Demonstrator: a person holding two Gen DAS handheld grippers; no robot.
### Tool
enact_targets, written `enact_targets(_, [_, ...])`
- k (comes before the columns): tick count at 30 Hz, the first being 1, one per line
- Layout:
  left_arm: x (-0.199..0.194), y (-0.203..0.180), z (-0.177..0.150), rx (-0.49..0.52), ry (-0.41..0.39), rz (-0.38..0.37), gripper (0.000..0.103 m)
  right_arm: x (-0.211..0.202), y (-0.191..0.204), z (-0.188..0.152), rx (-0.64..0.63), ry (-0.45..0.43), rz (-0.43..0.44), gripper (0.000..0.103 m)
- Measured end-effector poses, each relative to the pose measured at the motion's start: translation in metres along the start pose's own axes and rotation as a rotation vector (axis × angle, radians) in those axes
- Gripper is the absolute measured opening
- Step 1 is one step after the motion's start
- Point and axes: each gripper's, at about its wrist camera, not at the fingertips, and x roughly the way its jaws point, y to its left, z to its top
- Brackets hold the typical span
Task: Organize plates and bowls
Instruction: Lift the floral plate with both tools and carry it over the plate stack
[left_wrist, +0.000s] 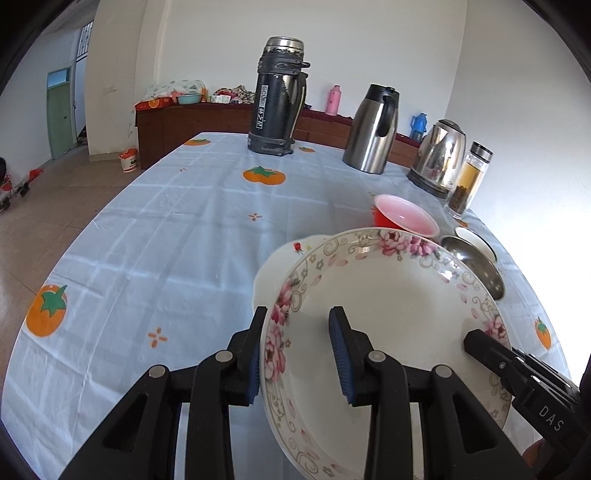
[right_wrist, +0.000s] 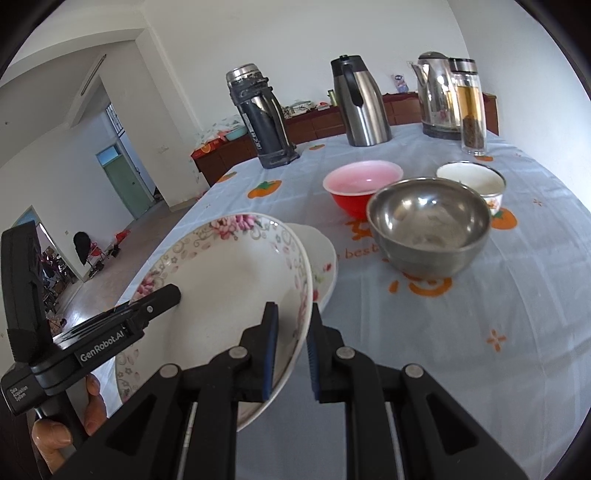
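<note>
A deep white plate with a pink floral rim (left_wrist: 388, 295) (right_wrist: 229, 266) is held tilted above the table between both grippers. My left gripper (left_wrist: 298, 310) is shut on its left rim, one pad under it and one inside. On the opposite rim my right gripper (right_wrist: 293, 306) is shut as well. A plain white plate (left_wrist: 280, 258) (right_wrist: 325, 254) lies on the cloth just beyond. Further right stand a red bowl with a pink inside (left_wrist: 404, 216) (right_wrist: 362, 181), a steel bowl (left_wrist: 480, 269) (right_wrist: 428, 221) and a small white bowl (left_wrist: 476, 236) (right_wrist: 471, 177).
A black thermos (left_wrist: 277, 96), a steel carafe (left_wrist: 373, 129), a kettle (left_wrist: 439, 155) and a glass tea bottle (left_wrist: 469, 177) line the far side of the table. The pale blue tablecloth (left_wrist: 166, 240) with orange fruit prints spreads to the left. A person's hand (right_wrist: 55, 432) grips the left tool.
</note>
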Motion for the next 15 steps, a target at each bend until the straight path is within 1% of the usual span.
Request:
enact_targets(6, [0.023, 0.006, 0.012, -0.003, 0.02, 0.011, 0.036, 0.024, -0.002, 0.011, 0.008, 0.014, -0.003, 0.015])
enact_targets(11, [0.045, 0.011, 0.019, -0.027, 0.051, 0.004, 0.036, 0.045, -0.008, 0.021, 0.022, 0.031, -0.005, 0.015])
enact_targets(15, [0.059, 0.012, 0.024, -0.023, 0.066, 0.029, 0.036, 0.057, -0.011, 0.026, 0.031, 0.045, -0.008, 0.015])
